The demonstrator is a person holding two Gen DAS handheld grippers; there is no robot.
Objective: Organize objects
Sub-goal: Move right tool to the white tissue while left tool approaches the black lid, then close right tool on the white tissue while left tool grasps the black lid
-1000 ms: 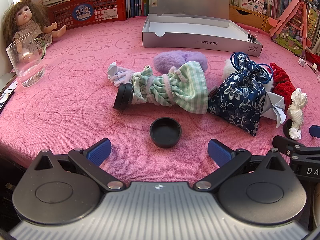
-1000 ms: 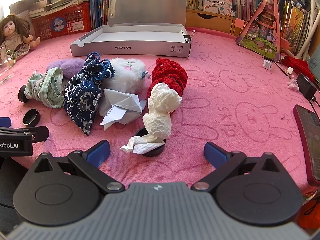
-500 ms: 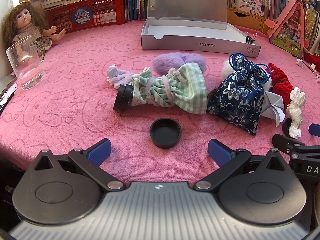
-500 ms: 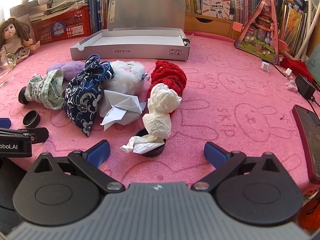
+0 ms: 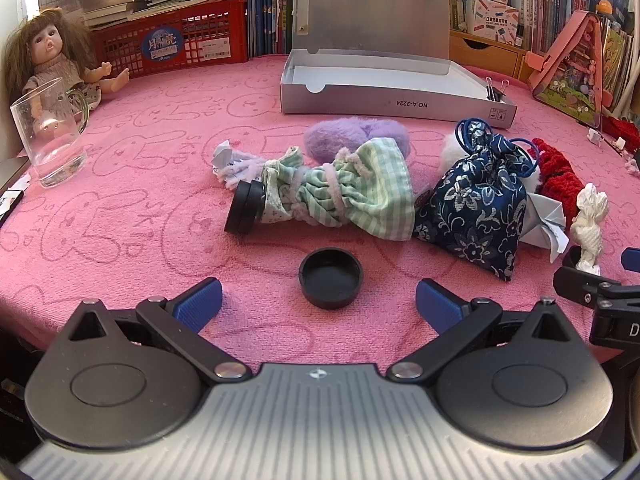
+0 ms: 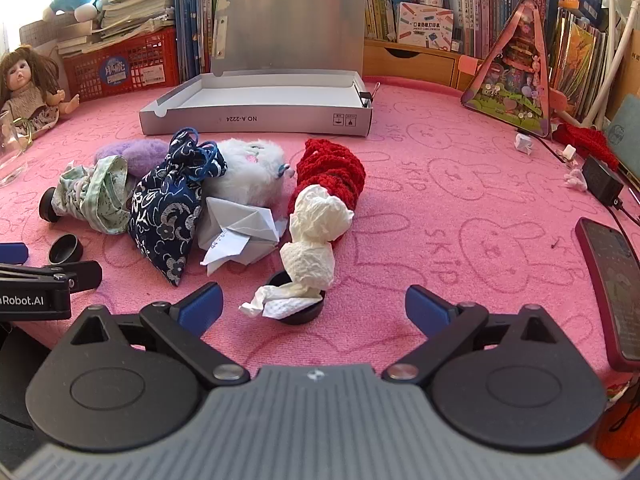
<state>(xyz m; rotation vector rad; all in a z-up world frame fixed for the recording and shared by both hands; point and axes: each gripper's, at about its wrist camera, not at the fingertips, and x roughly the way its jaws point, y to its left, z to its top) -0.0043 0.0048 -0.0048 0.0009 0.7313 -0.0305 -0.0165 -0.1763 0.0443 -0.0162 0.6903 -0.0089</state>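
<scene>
On the pink cloth lies a heap: a green checked cloth bundle with a black cap at its end, a purple fluffy pouch, a navy floral drawstring bag, a white plush, folded grey paper, red knitwork and crumpled white tissue resting in a black lid. A second black lid lies just ahead of my left gripper, which is open and empty. My right gripper is open too, its fingers on either side of the tissue's lid. An open silver box stands behind.
A glass mug and a doll are at the far left. A red basket, books and a pink triangular toy house line the back. A phone and black charger lie at the right edge.
Both cameras have tilted up or risen slightly, showing more of the shelves behind. No object has moved and both grippers stay open.
</scene>
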